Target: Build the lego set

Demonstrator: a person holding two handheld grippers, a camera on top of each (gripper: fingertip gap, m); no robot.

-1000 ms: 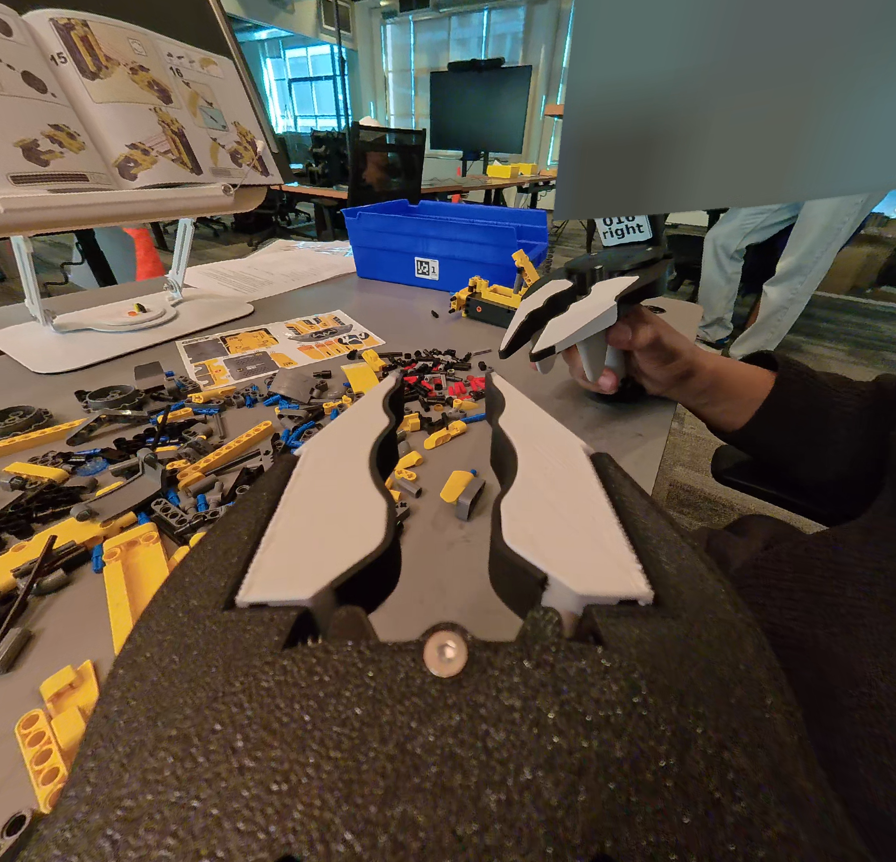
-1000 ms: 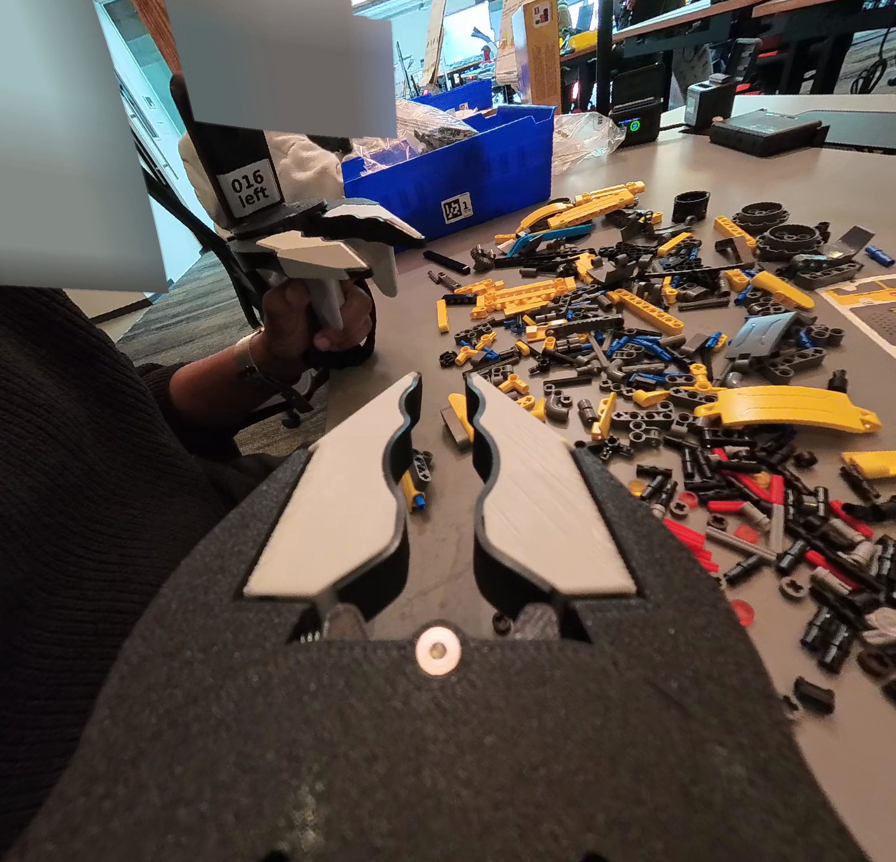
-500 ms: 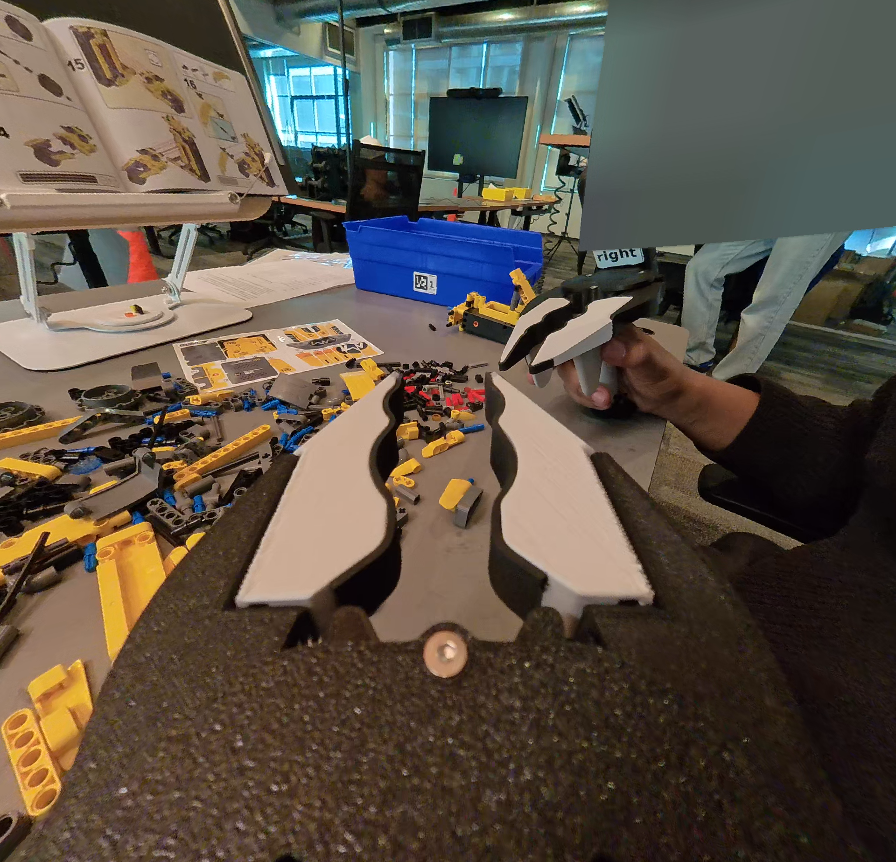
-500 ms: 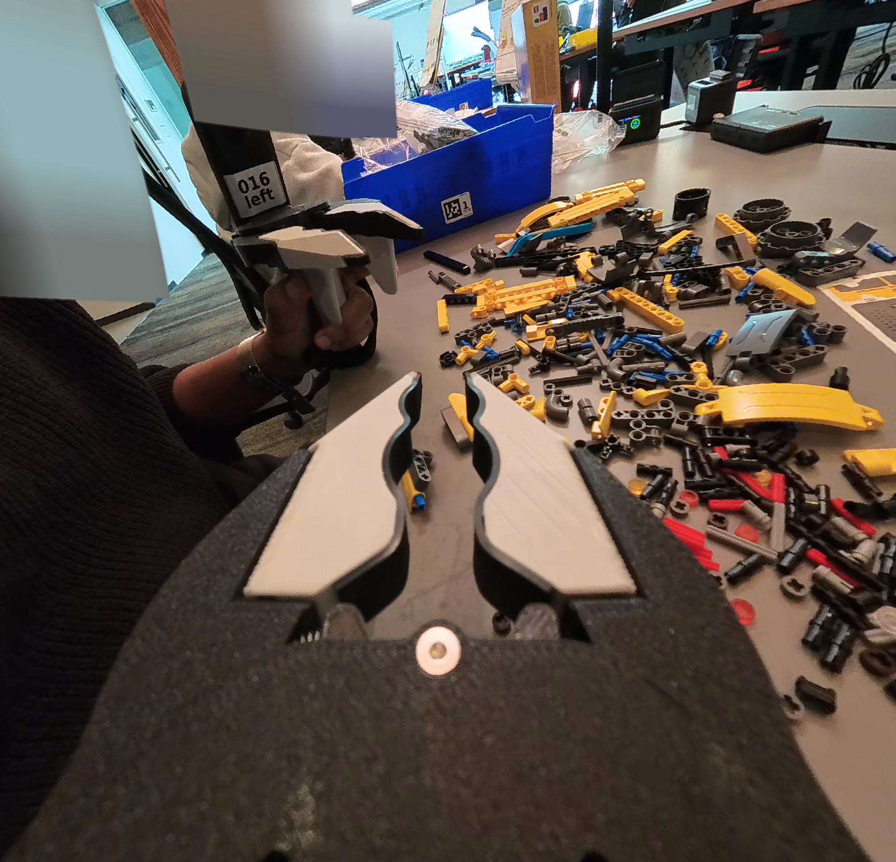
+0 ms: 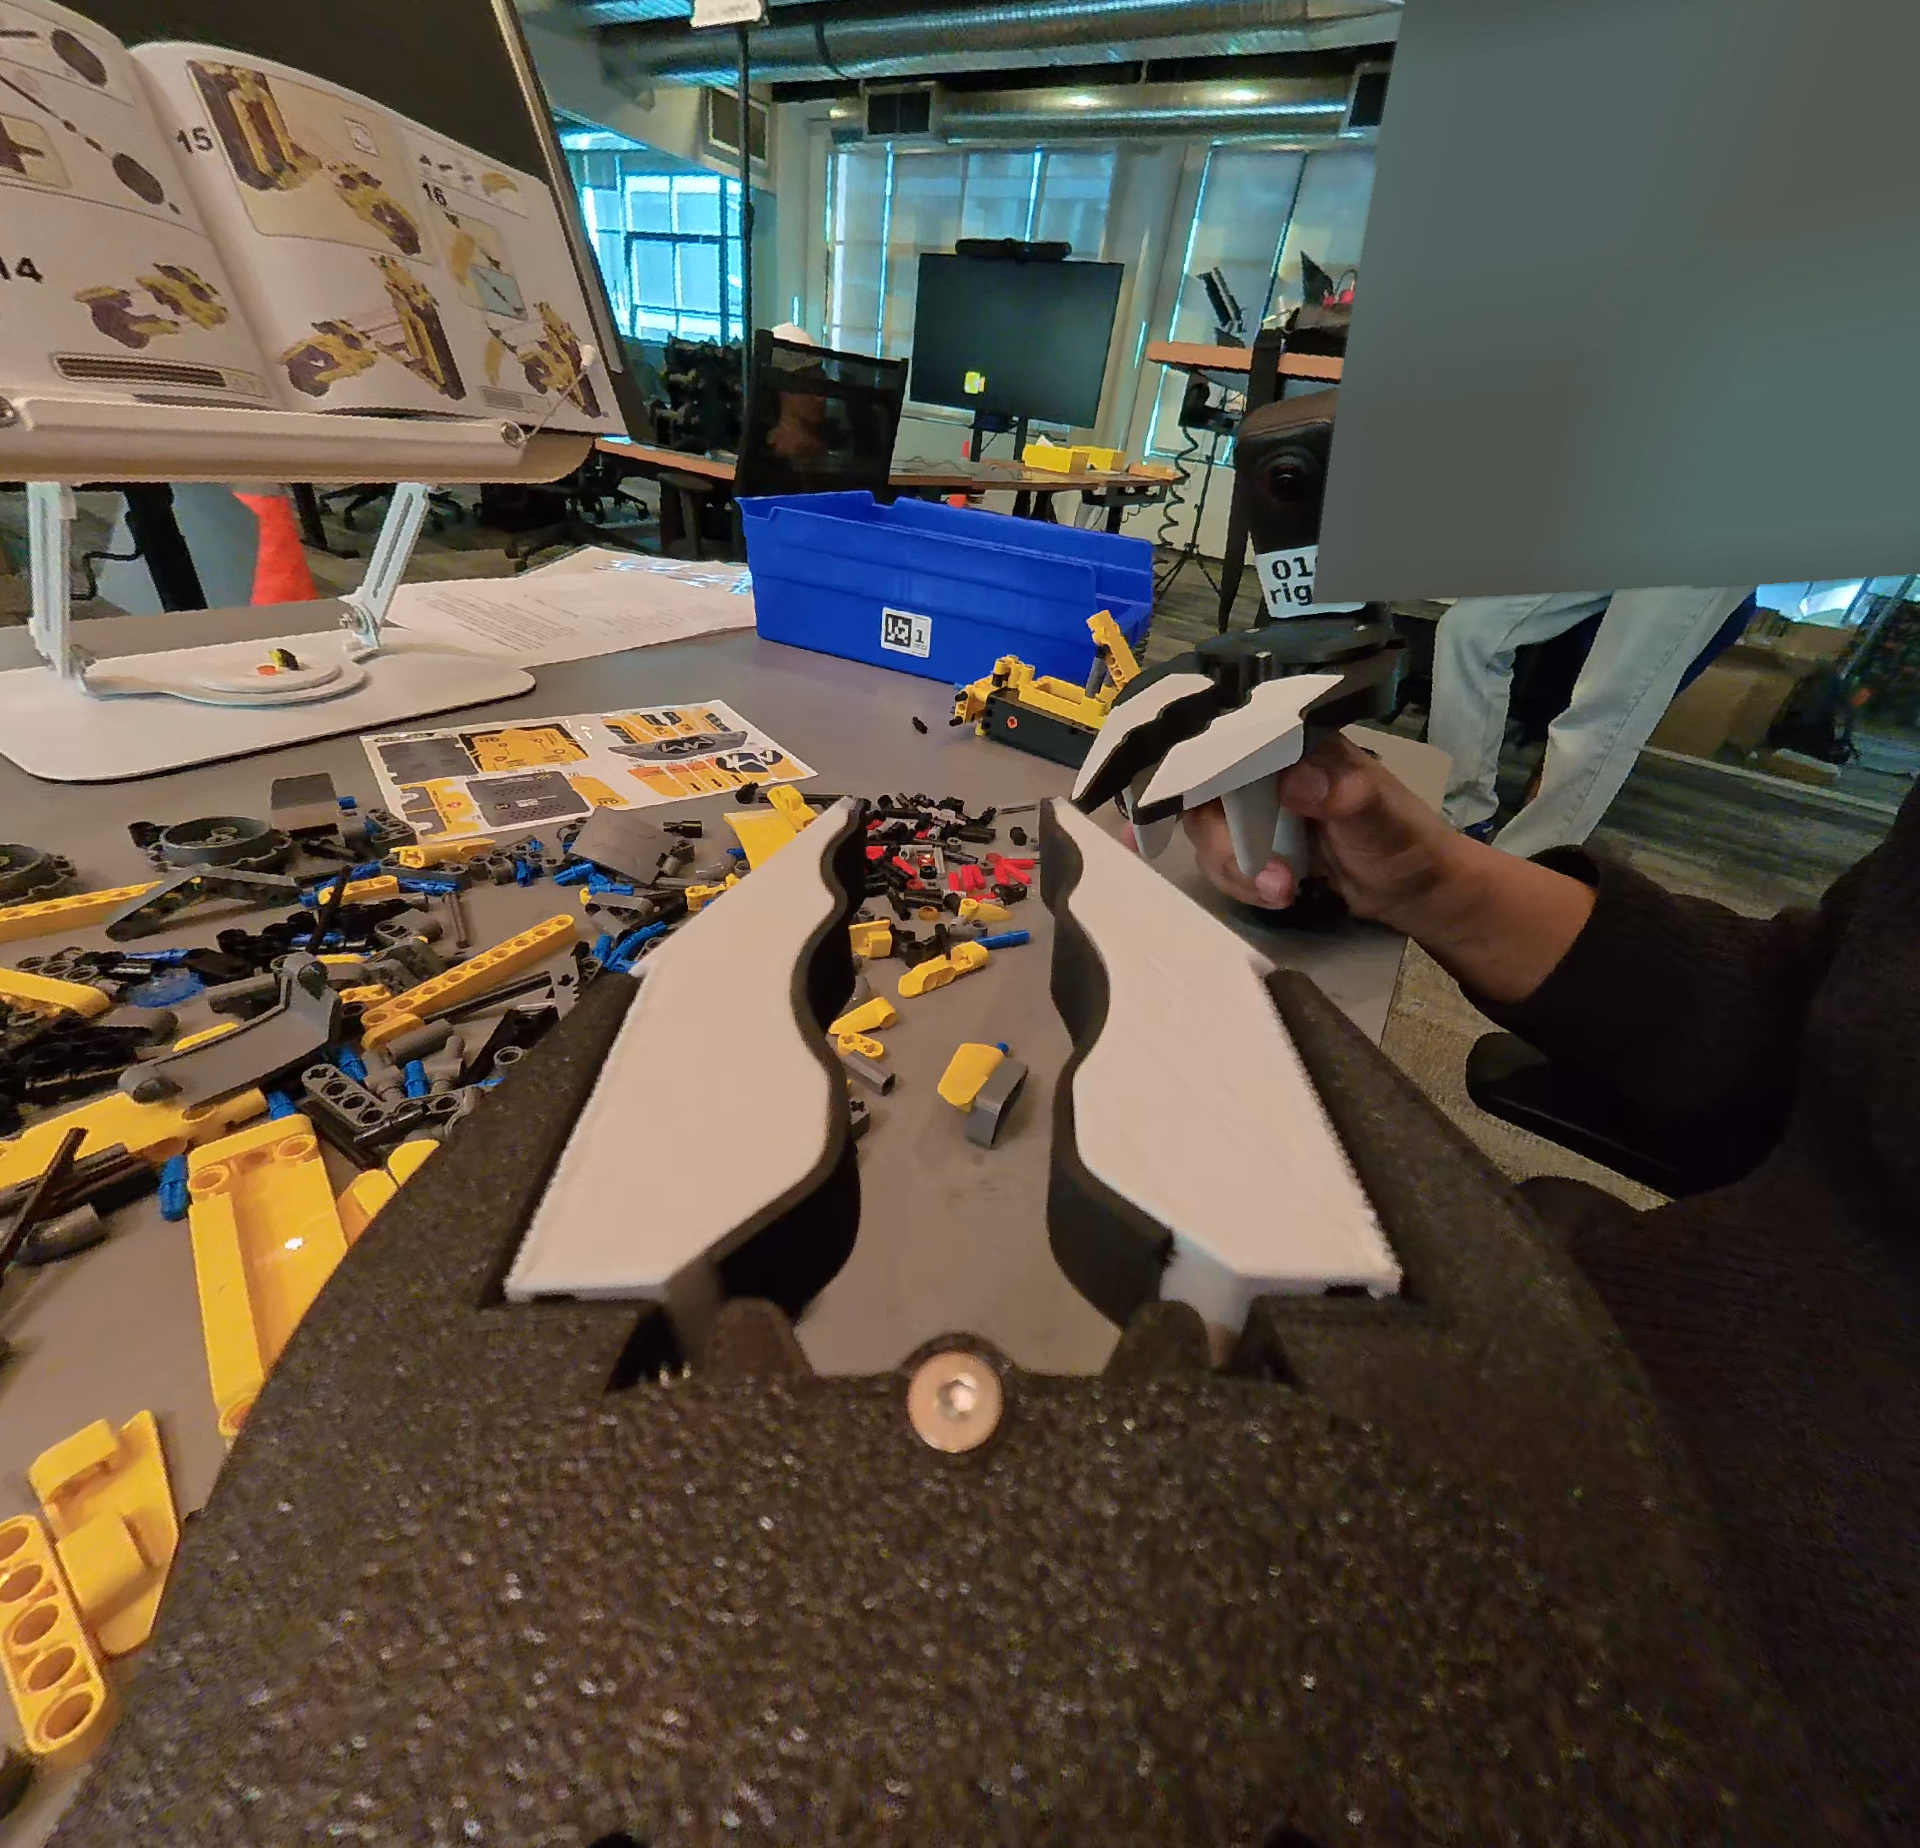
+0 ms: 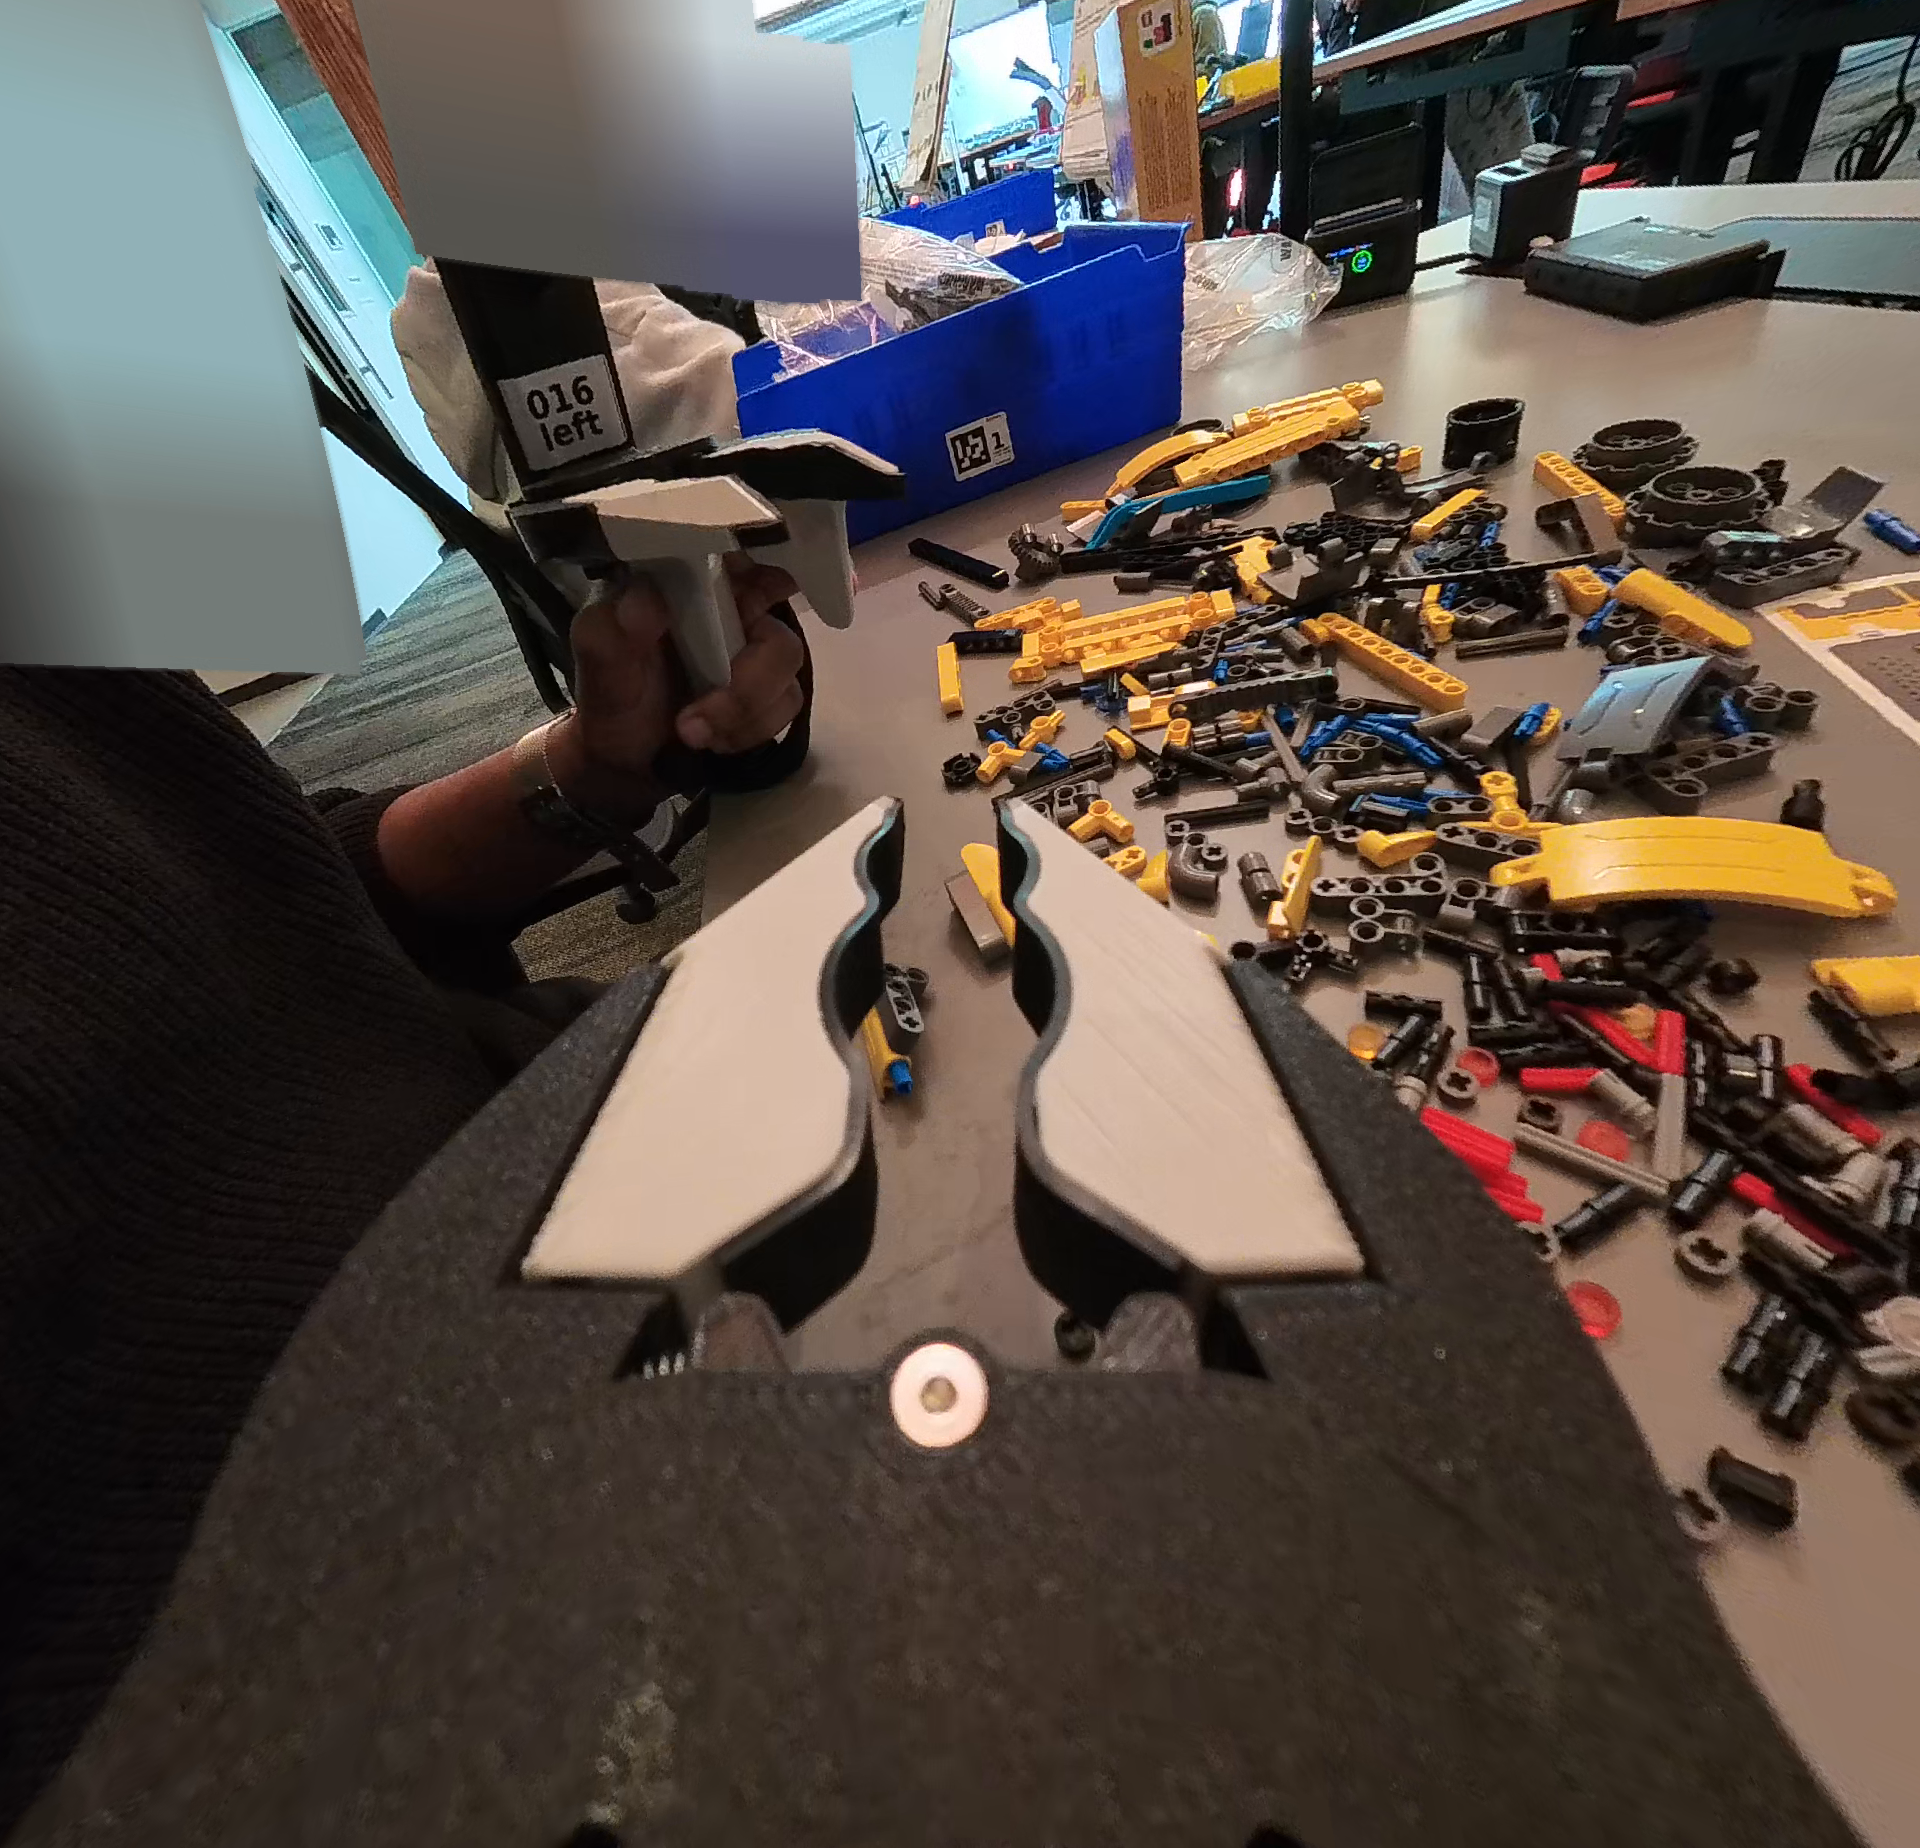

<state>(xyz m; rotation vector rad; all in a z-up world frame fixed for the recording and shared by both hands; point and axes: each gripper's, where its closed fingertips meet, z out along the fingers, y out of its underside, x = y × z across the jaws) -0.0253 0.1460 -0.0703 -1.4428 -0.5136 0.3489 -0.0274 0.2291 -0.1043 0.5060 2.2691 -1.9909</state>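
My left gripper [image 5: 951,816] is open and empty, low over the near edge of a grey table [image 5: 831,686]. A small yellow and grey piece [image 5: 982,1081] lies on the table between its fingers. My right gripper [image 6: 951,811] is open with a narrower gap and empty; the same piece [image 6: 977,894] lies just past its tips. A spread of loose yellow, black, blue and red building pieces [image 5: 416,988] [image 6: 1403,759] covers the table. Each view shows the other gripper in a hand: the right one [image 5: 1117,801], the left one [image 6: 831,499].
A blue bin [image 5: 935,583] [image 6: 987,385] stands at the back, with a partly built yellow model [image 5: 1039,697] in front of it. An open instruction booklet [image 5: 260,240] sits on a white stand at the left, with a sticker sheet [image 5: 582,759] below it. A person's legs [image 5: 1538,718] are beyond the table. Some 10 cm of space lies between my two pairs of fingers.
The left gripper has tipped upward a little, so the table and bin sit lower in its view. The right wrist view is almost unchanged. Neither jaw has opened or shut.
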